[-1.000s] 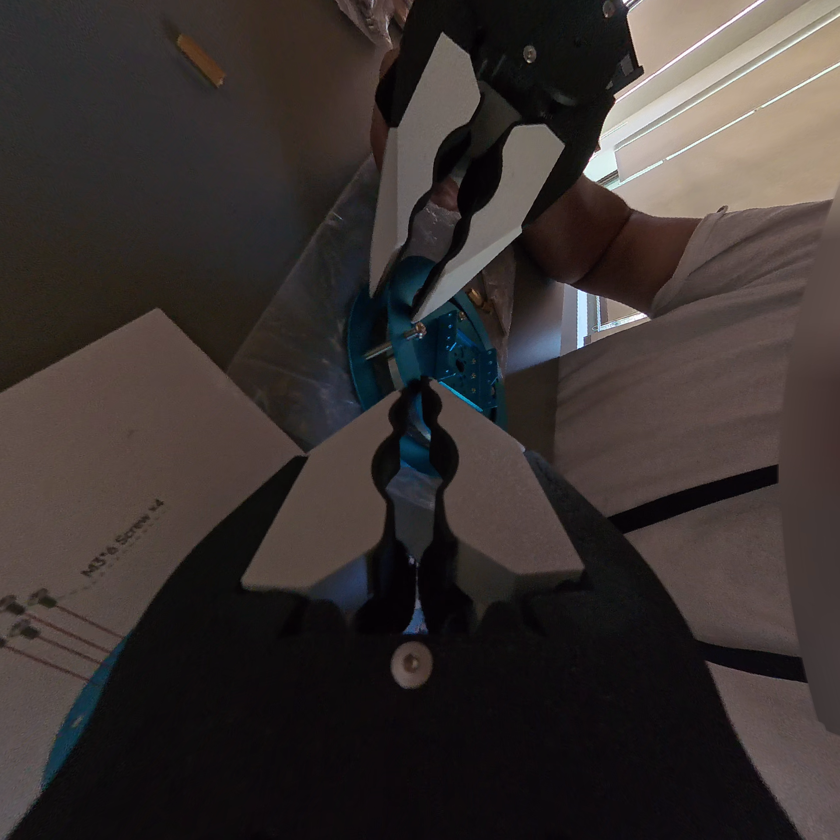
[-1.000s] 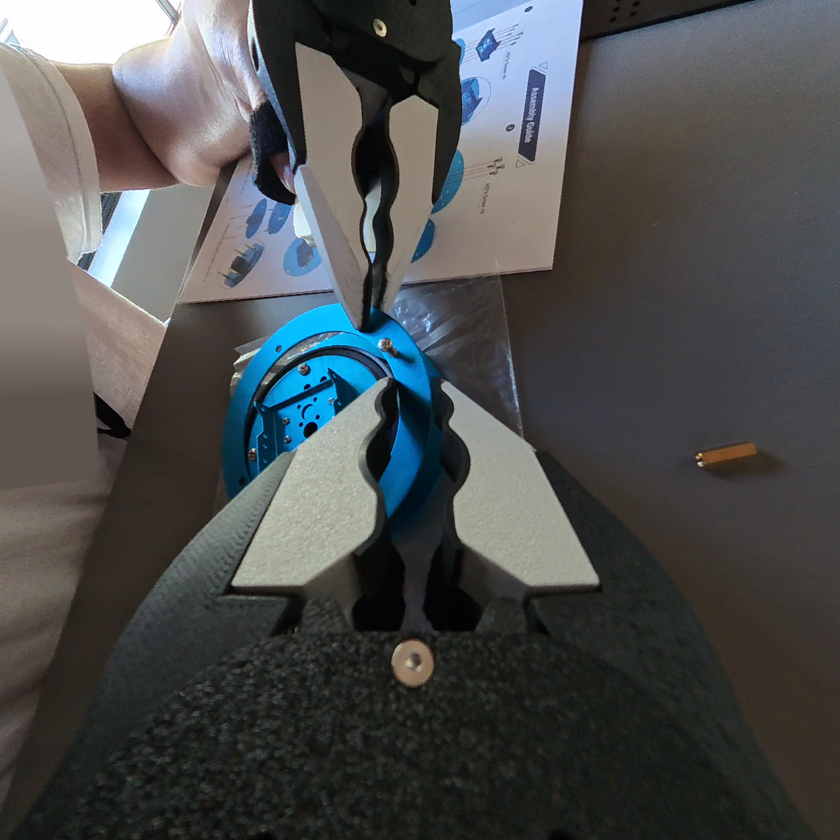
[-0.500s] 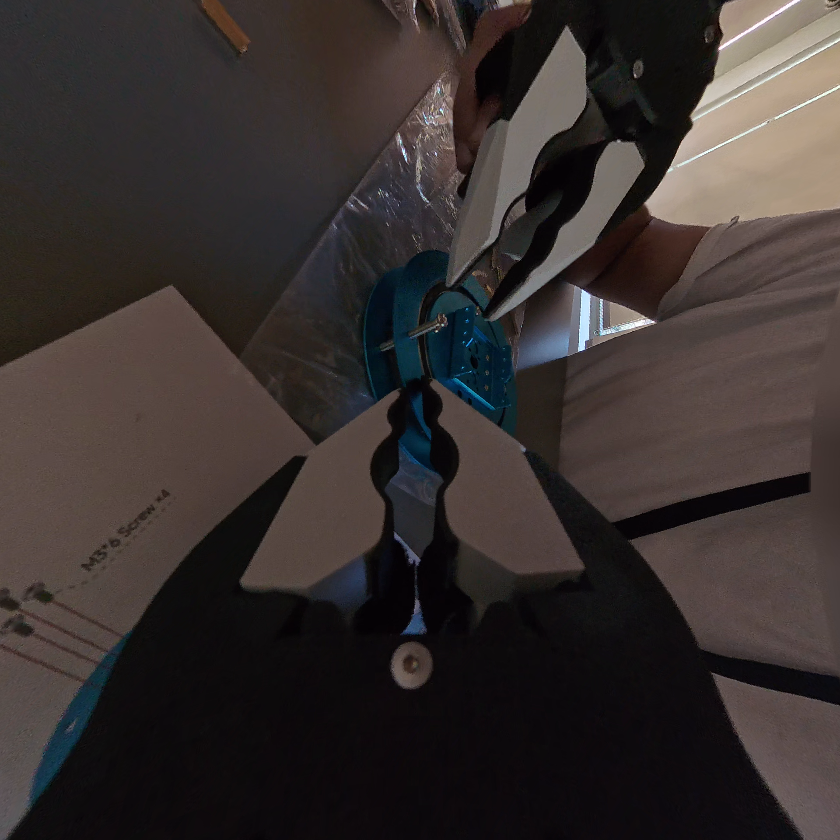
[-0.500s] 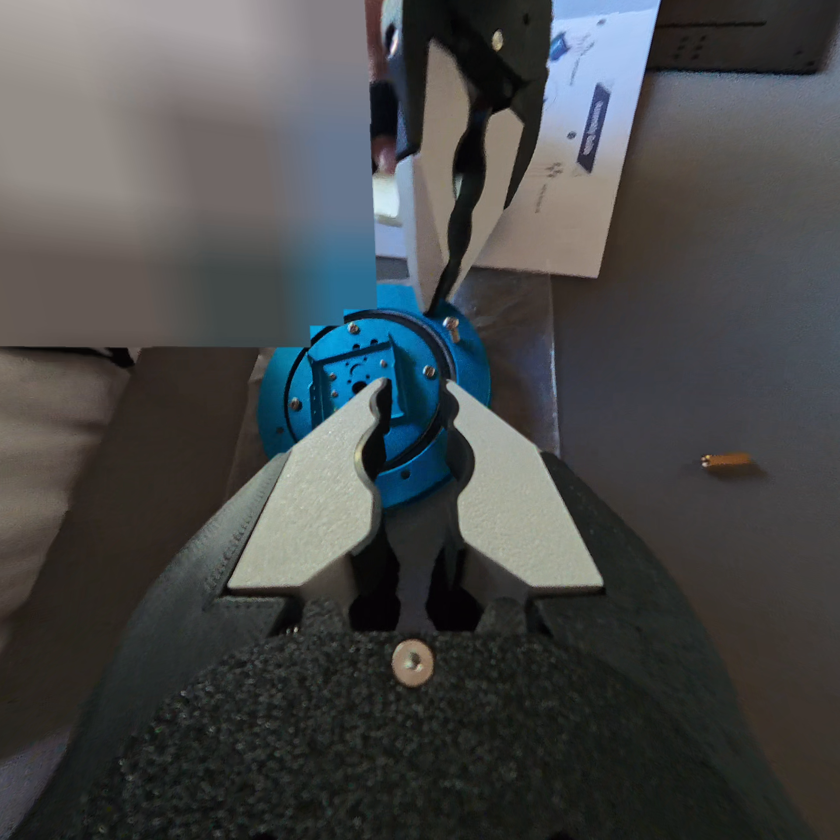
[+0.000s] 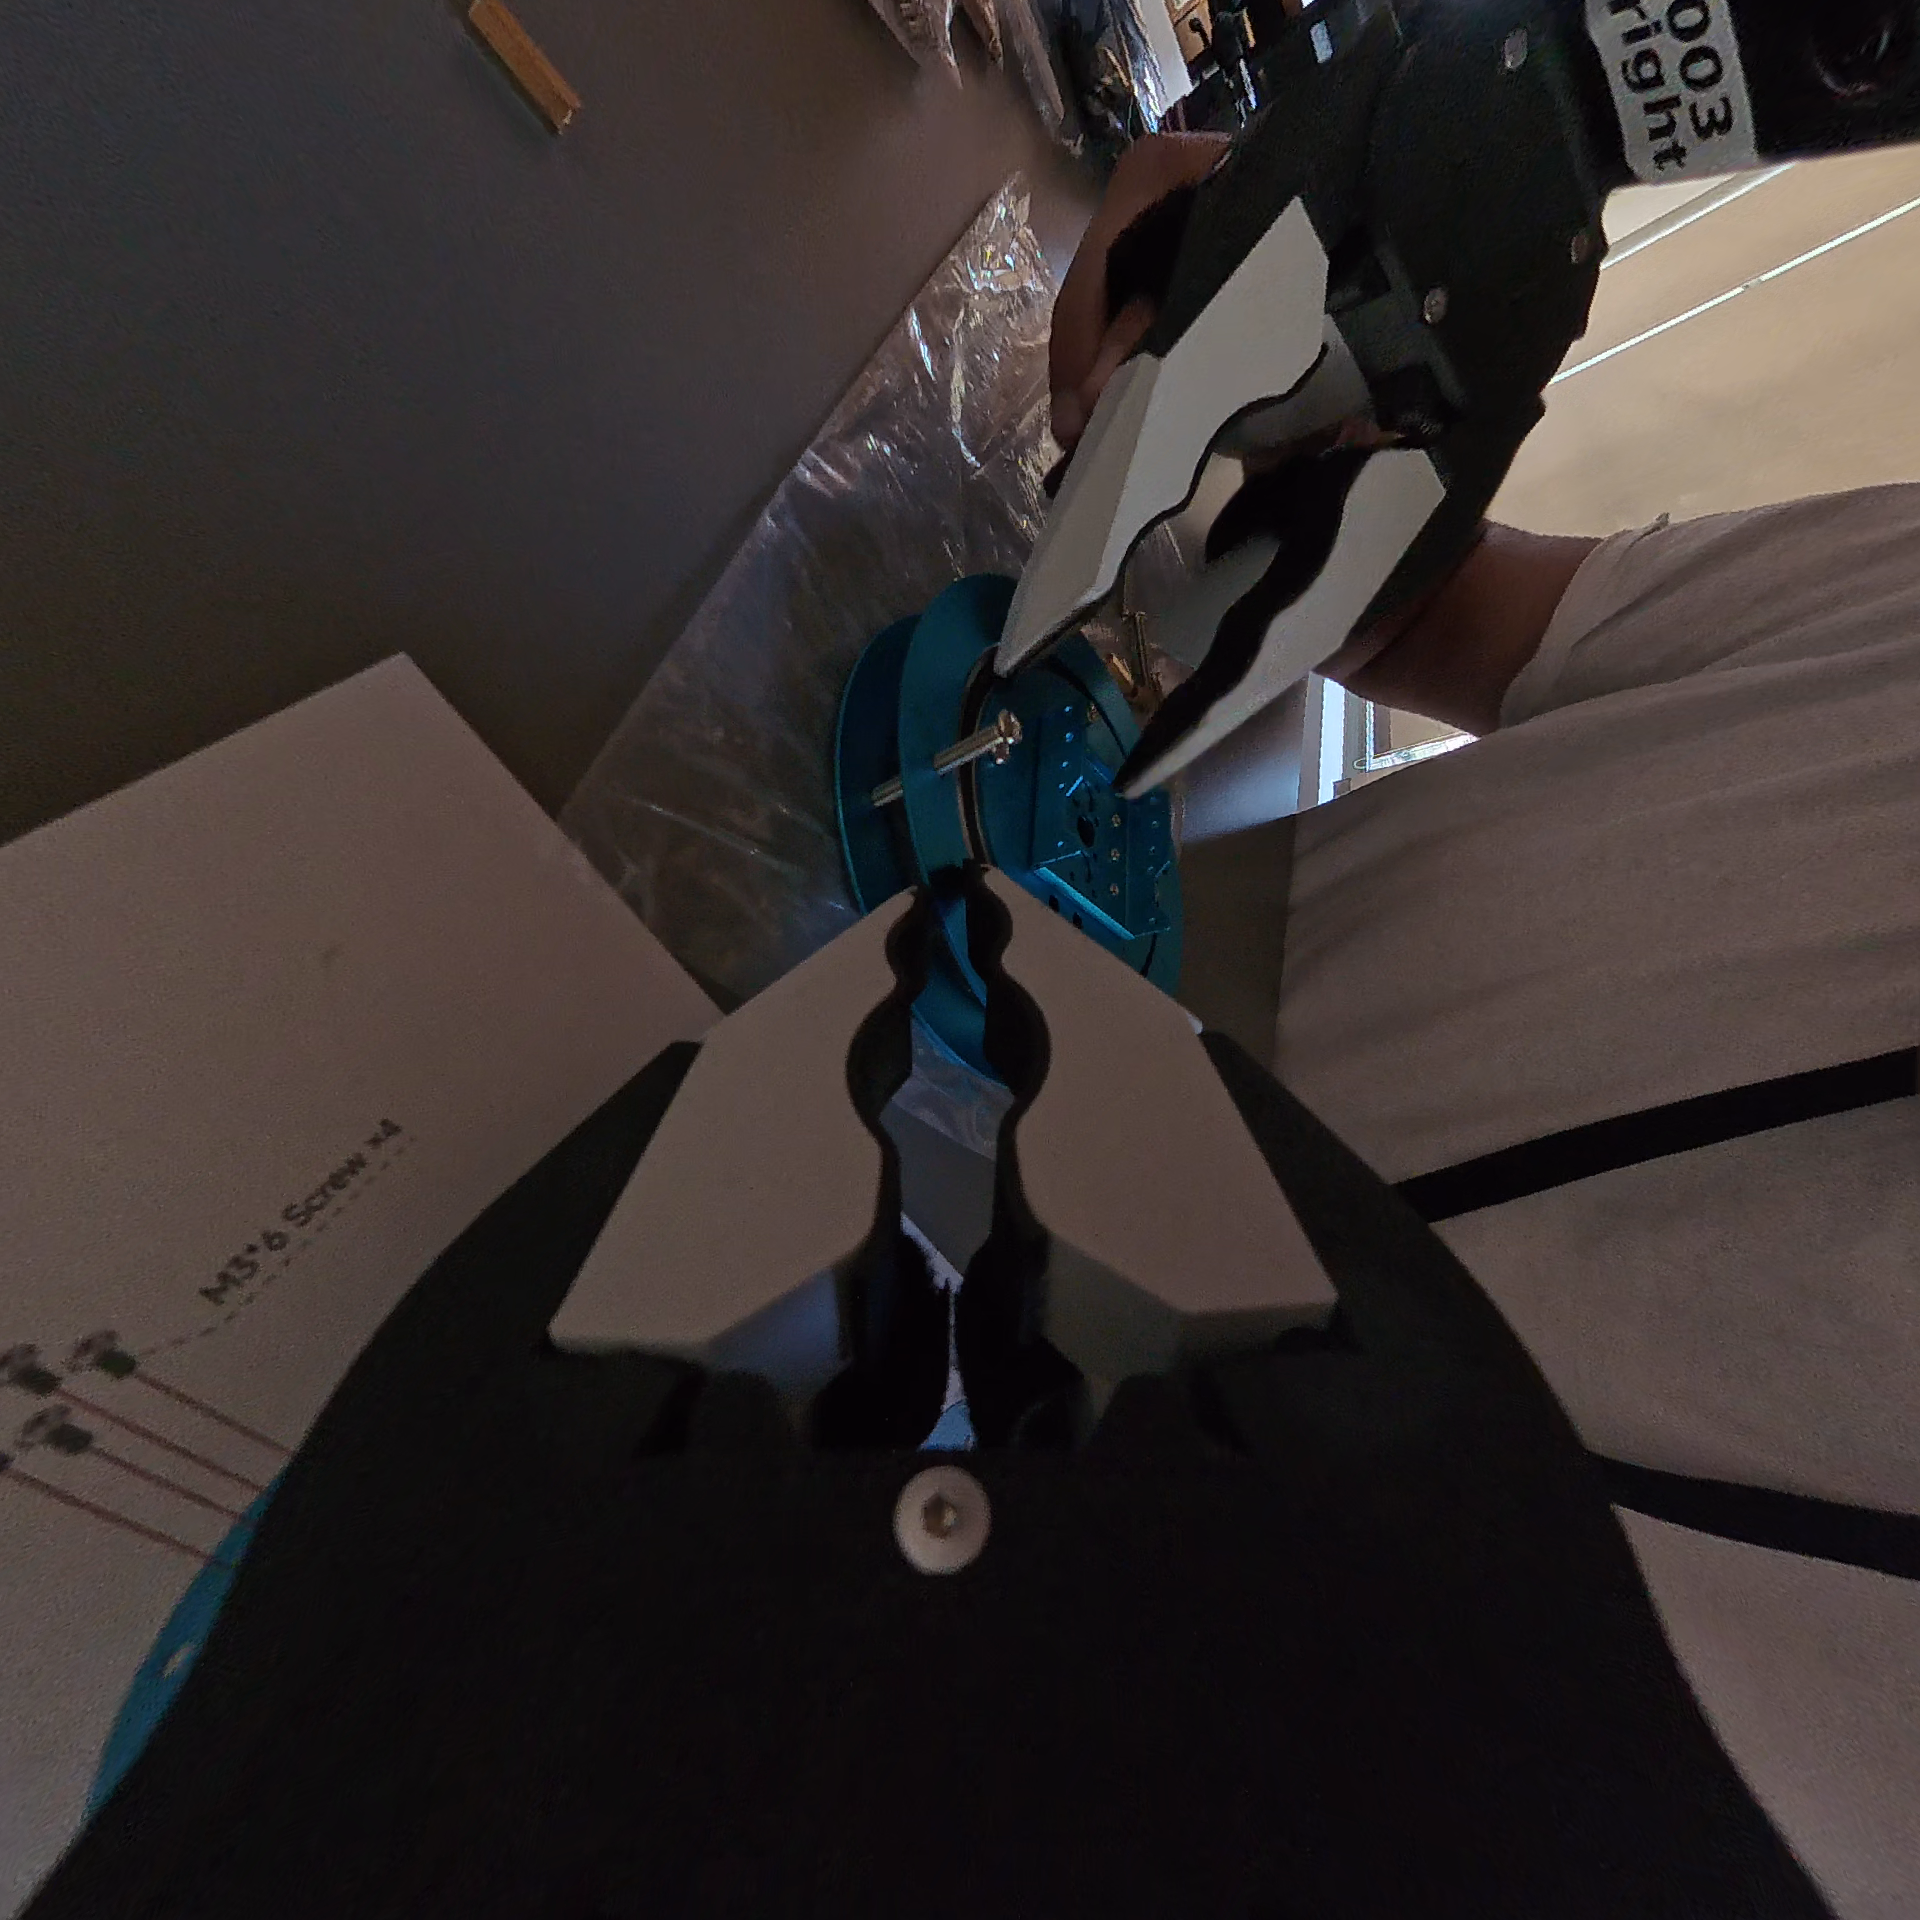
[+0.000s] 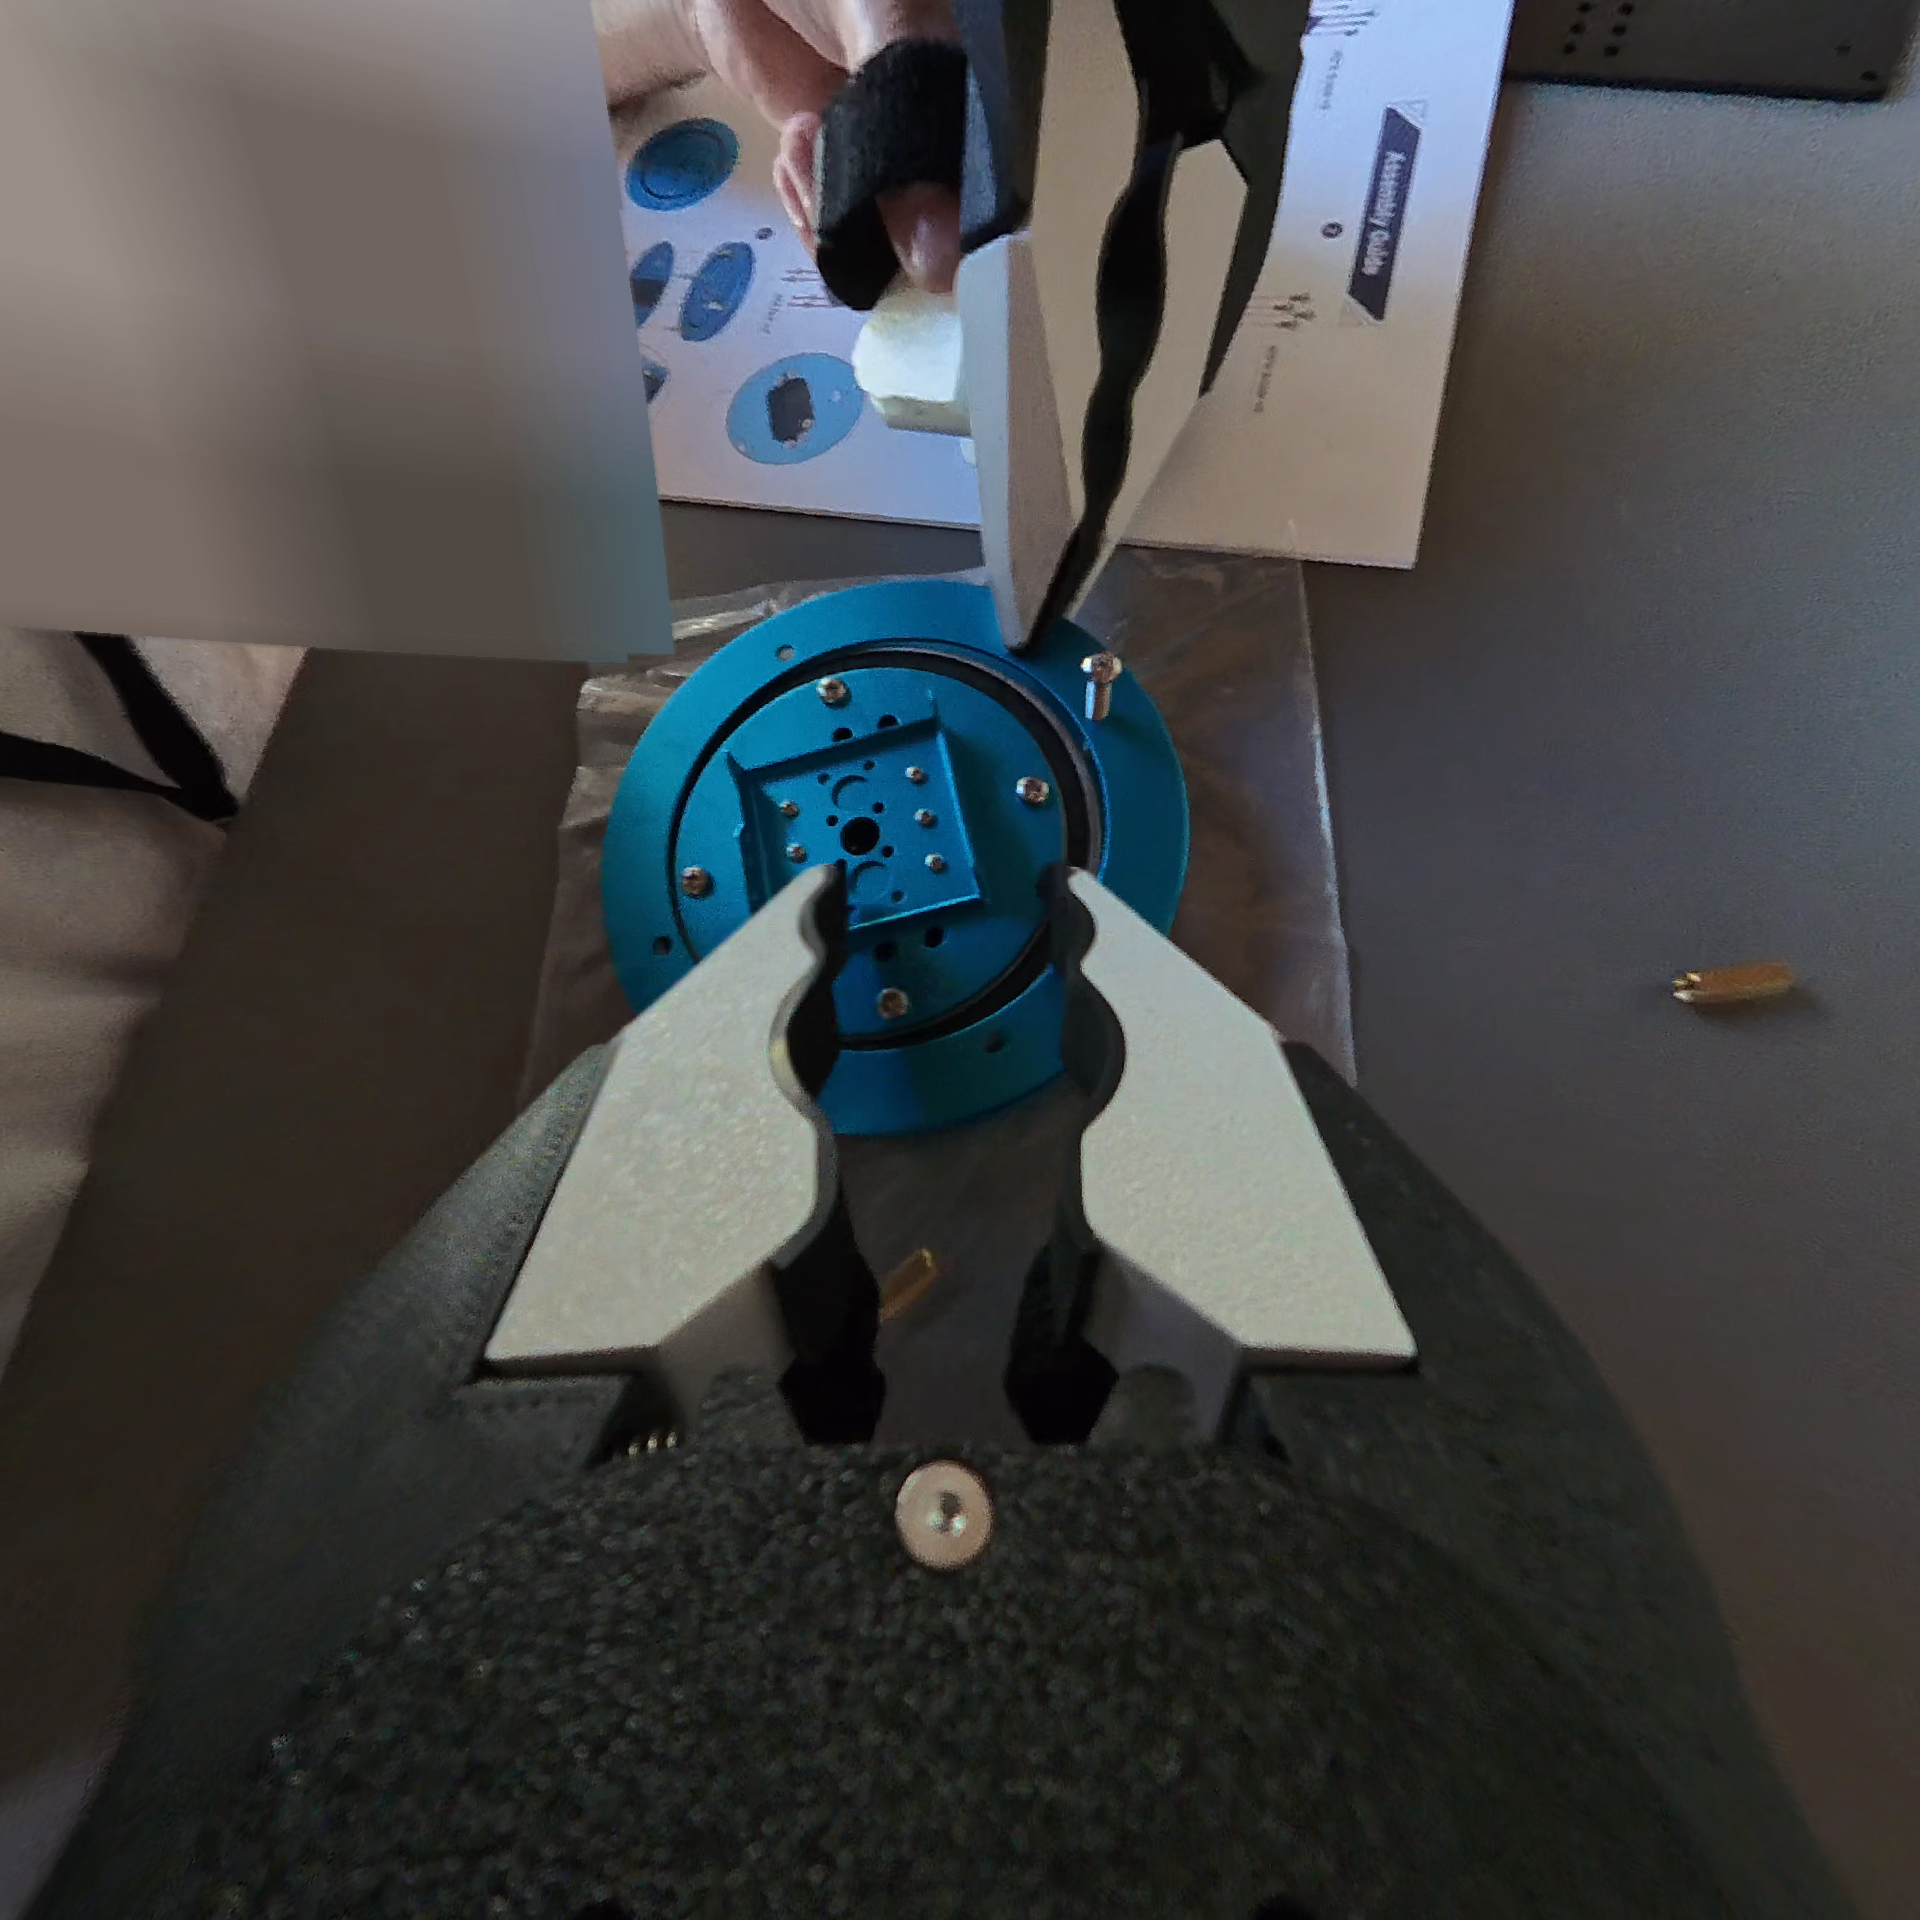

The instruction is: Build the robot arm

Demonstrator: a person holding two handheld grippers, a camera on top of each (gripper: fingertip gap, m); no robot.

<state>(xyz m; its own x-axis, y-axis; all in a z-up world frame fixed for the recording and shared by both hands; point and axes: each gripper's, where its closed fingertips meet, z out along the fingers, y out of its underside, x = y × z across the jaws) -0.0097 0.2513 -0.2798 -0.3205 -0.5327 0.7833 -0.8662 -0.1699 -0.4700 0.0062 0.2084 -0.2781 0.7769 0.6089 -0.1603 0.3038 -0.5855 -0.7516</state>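
A round blue metal disc assembly [image 6: 1132, 831] with a square hub lies on a clear plastic bag [image 6: 1226, 935] on the grey table. A long silver screw [image 6: 1099, 686] stands up from its outer ring. My left gripper [image 6: 1029, 636] comes in from the far side and is shut on the disc's rim, close to that screw. My right gripper [image 6: 940, 878] is open and empty, its jaws spread just above the hub. In the left wrist view my left gripper [image 5: 951, 888] pinches the disc [image 5: 930, 707], the screw [image 5: 961, 753] sticks out, and the open right gripper [image 5: 1070, 727] hovers over it.
A printed instruction sheet [image 6: 1351, 416] lies behind the disc and also shows in the left wrist view [image 5: 260, 987]. A brass standoff [image 6: 1733, 982] lies to the right, another [image 6: 909, 1280] under my right gripper. A dark box [image 6: 1714, 42] sits far right. The person's shirt [image 5: 1558, 935] is beside the table. The grippers' ends are close to 6 cm from one another.
My right gripper has opened, let go of the disc's near edge and drawn back above the hub. The disc has gone from tilted to level. My left gripper still holds the rim.
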